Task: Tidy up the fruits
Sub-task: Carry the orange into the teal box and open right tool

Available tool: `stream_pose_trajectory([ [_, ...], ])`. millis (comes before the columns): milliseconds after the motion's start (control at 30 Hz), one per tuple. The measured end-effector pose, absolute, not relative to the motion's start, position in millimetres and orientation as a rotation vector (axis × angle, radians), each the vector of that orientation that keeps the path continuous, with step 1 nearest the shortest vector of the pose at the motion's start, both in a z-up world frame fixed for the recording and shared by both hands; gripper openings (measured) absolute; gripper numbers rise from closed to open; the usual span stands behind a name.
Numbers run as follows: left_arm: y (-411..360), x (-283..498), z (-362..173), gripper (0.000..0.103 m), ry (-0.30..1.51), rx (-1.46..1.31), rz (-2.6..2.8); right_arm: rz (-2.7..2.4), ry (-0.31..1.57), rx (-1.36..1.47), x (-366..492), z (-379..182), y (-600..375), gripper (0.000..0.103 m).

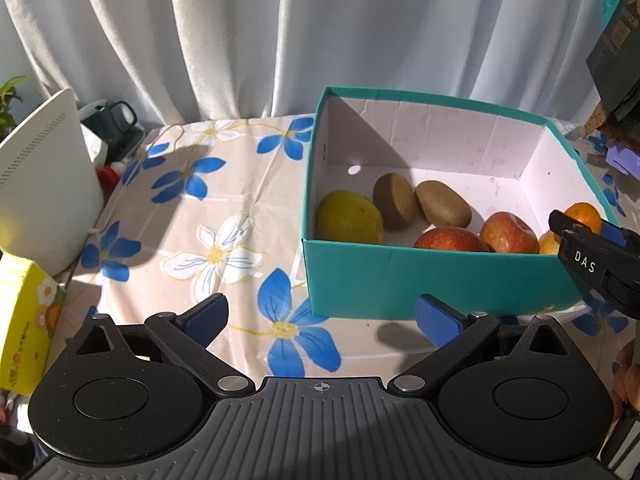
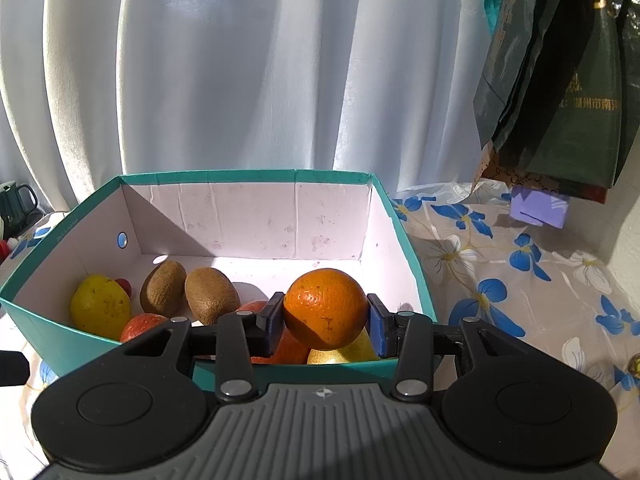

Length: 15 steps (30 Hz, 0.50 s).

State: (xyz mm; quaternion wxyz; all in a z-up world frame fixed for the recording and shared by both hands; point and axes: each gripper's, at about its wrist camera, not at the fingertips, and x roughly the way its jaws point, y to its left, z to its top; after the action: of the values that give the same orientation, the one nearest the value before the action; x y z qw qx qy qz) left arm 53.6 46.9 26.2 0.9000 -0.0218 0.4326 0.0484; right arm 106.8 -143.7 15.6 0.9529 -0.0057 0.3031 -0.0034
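Observation:
A teal box point(image 1: 400, 280) with a white inside stands on the flowered tablecloth point(image 1: 208, 216). In it lie a yellow lemon point(image 1: 350, 217), two brown kiwis point(image 1: 442, 203) and two red apples point(image 1: 508, 233). My right gripper point(image 2: 325, 322) is shut on an orange point(image 2: 325, 309) and holds it over the box's near right part point(image 2: 412, 264), above a yellow fruit point(image 2: 344, 354) and an apple. It also shows in the left wrist view point(image 1: 580, 226) at the right edge. My left gripper point(image 1: 320, 316) is open and empty, low over the cloth in front of the box's left corner.
A white appliance point(image 1: 44, 184) and a yellow carton point(image 1: 24, 320) stand at the left. A dark green mug point(image 1: 114, 118) sits at the back left. Dark green bags point(image 2: 560, 80) hang at the right over a purple block point(image 2: 538, 208). White curtains close the back.

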Motion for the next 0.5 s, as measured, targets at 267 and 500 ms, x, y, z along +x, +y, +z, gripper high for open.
stream_pose_trajectory([
  [267, 48.6, 56.2, 24.5, 0.102, 0.906, -0.05, 0.101, -0.003, 0.616, -0.011, 106.9, 15.5, -143.6, 0.042],
  [500, 45.2, 57.2, 23.0, 0.102, 0.914, -0.033, 0.083, -0.003, 0.614, -0.01, 106.8, 15.2, -143.8, 0.042],
])
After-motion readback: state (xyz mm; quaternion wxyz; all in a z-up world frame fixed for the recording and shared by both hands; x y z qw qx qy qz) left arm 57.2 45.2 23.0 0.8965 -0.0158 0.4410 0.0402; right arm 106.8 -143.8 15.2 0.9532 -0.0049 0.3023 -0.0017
